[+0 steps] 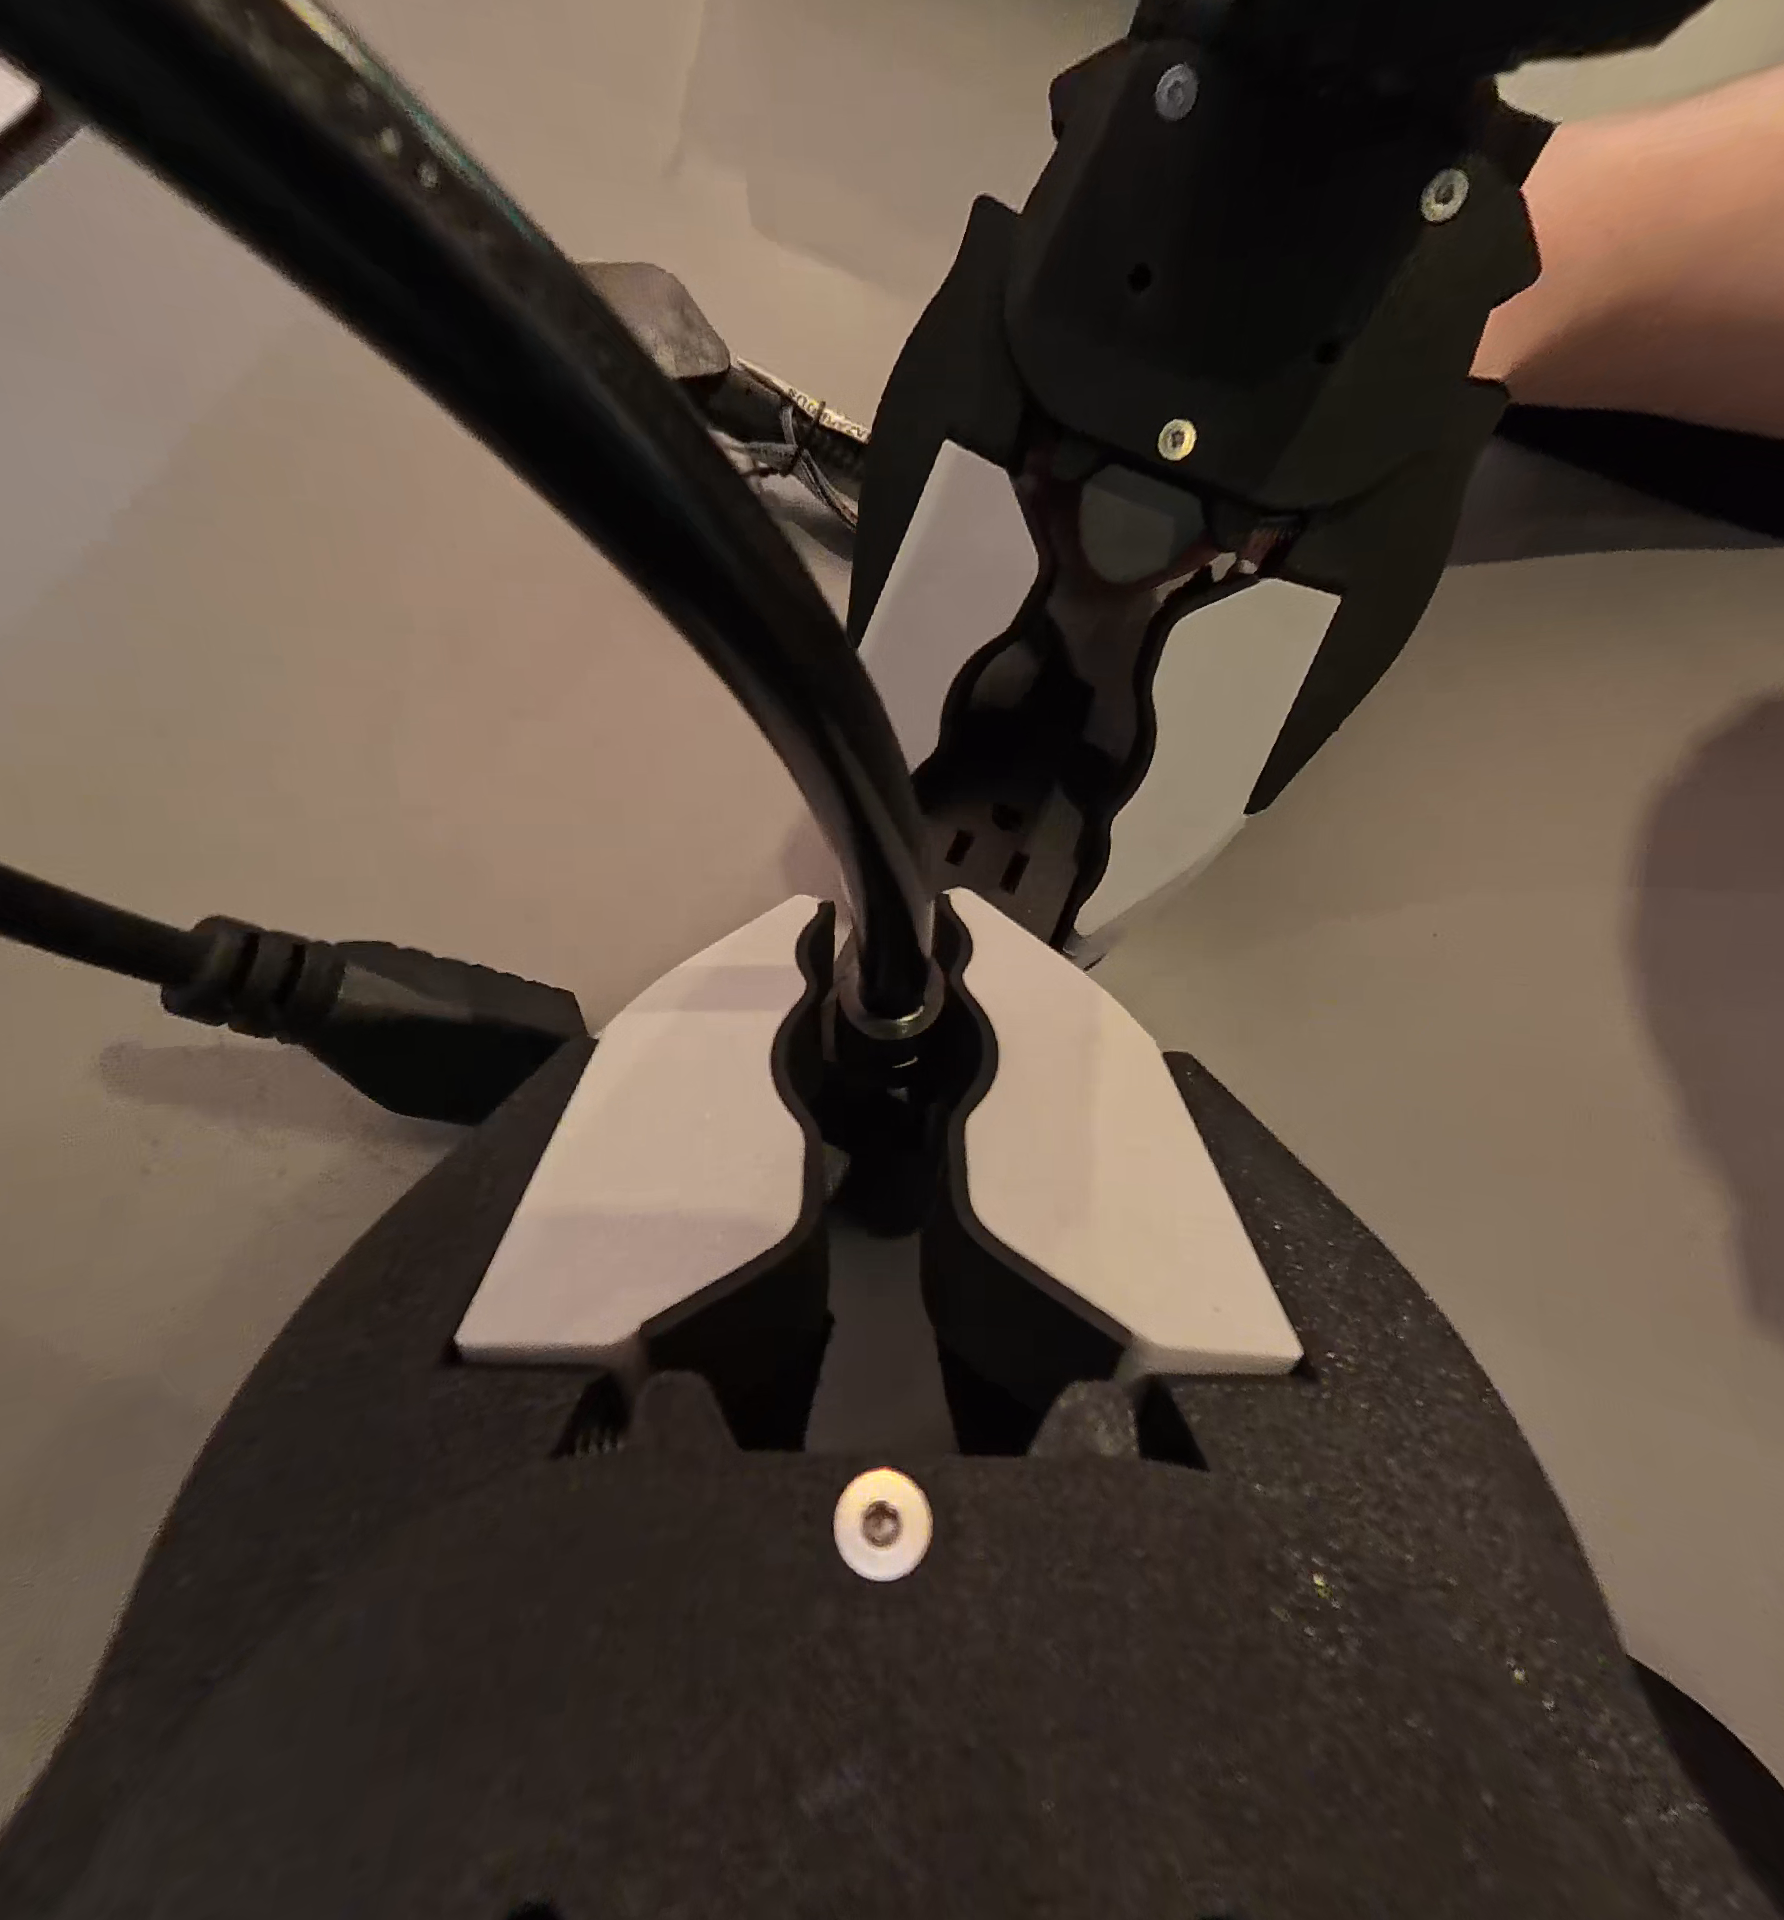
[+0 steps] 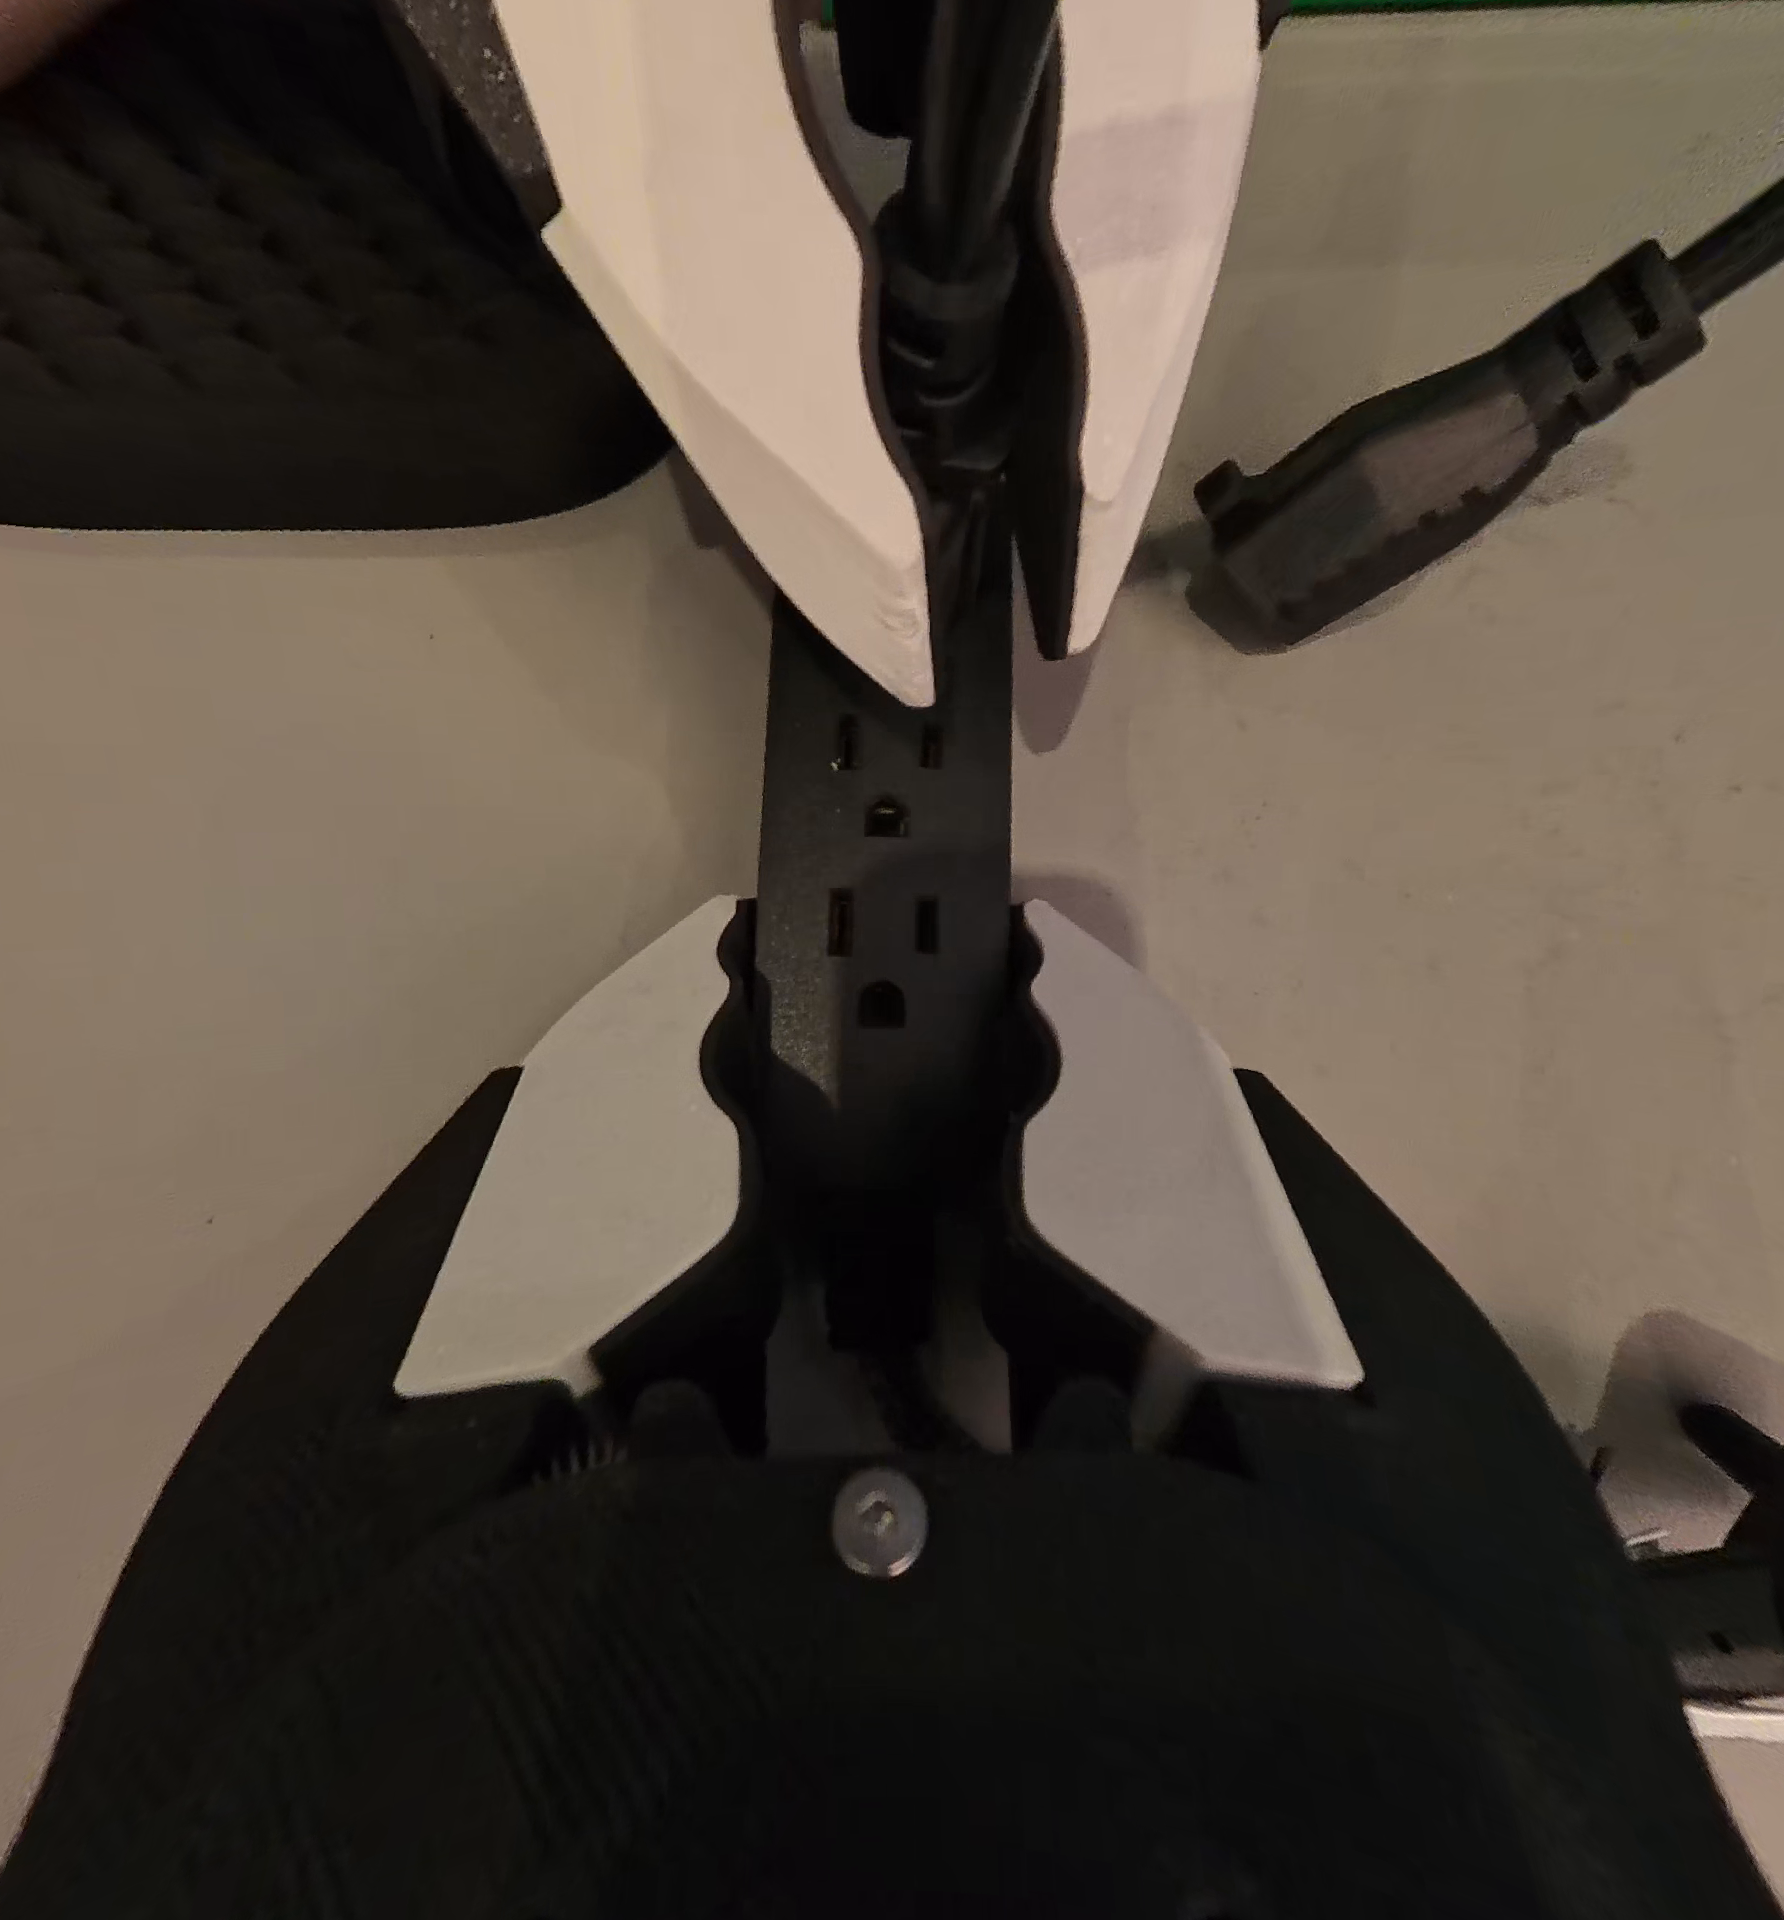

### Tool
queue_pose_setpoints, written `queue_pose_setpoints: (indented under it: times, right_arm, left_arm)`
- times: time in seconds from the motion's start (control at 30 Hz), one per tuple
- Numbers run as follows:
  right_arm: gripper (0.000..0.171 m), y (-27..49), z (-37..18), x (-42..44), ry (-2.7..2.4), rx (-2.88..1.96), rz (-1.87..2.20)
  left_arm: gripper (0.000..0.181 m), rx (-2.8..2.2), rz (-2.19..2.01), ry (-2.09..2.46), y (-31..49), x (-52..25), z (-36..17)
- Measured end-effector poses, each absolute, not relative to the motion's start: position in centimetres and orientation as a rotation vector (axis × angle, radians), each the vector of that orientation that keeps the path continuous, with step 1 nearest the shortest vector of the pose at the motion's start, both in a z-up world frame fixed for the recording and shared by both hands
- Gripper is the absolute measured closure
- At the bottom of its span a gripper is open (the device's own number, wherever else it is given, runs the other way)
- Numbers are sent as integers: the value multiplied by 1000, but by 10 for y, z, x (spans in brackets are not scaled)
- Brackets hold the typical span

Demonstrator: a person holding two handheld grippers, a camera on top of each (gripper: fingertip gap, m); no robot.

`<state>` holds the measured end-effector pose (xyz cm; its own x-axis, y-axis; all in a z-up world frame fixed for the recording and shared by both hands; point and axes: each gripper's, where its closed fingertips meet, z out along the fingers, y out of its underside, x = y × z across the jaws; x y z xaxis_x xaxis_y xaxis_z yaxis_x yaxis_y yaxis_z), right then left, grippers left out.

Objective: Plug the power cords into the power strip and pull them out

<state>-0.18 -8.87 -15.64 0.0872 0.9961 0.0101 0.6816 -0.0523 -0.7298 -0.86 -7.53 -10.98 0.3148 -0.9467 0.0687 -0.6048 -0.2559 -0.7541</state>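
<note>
The black power strip lies on a pale table, two empty outlets facing up; it also shows in the left wrist view. My right gripper is shut on the strip's sides at the near end, and it shows from the front in the left wrist view. My left gripper is shut on a black power cord plug, whose cable arcs up and left. In the right wrist view the left gripper holds that plug upright at the strip's far end. The prongs are hidden.
A second black plug lies loose on the table beside the strip, also seen in the right wrist view. Another plug with bare prongs lies at the lower right. A black textured pad sits at the far left. A person's forearm is behind the right gripper.
</note>
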Motion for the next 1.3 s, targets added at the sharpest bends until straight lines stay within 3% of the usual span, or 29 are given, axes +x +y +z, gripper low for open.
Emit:
queue_pose_setpoints:
  times: [0.67,0.8,0.87,1.13,1.3]
  right_arm:
    - [125,-95,-152,-4,-1644,-1760,807]
    - [117,-99,-142,-17,-1639,-1664,795]
    - [126,-95,-141,-18,-1640,-1640,776]
    - [127,-99,-128,-26,-1553,-1636,850]
    - [156,-97,-116,-22,-1494,-1585,870]
  left_arm:
    - [164,-1988,-846,1289,-78,-14,-113]
    - [164,-1969,-856,1322,-81,-13,-114]
    - [164,-1972,-877,1311,-81,-14,-113]
    - [164,-1966,-869,1325,-81,-14,-114]
    - [164,-1958,-866,1337,-82,-14,-114]
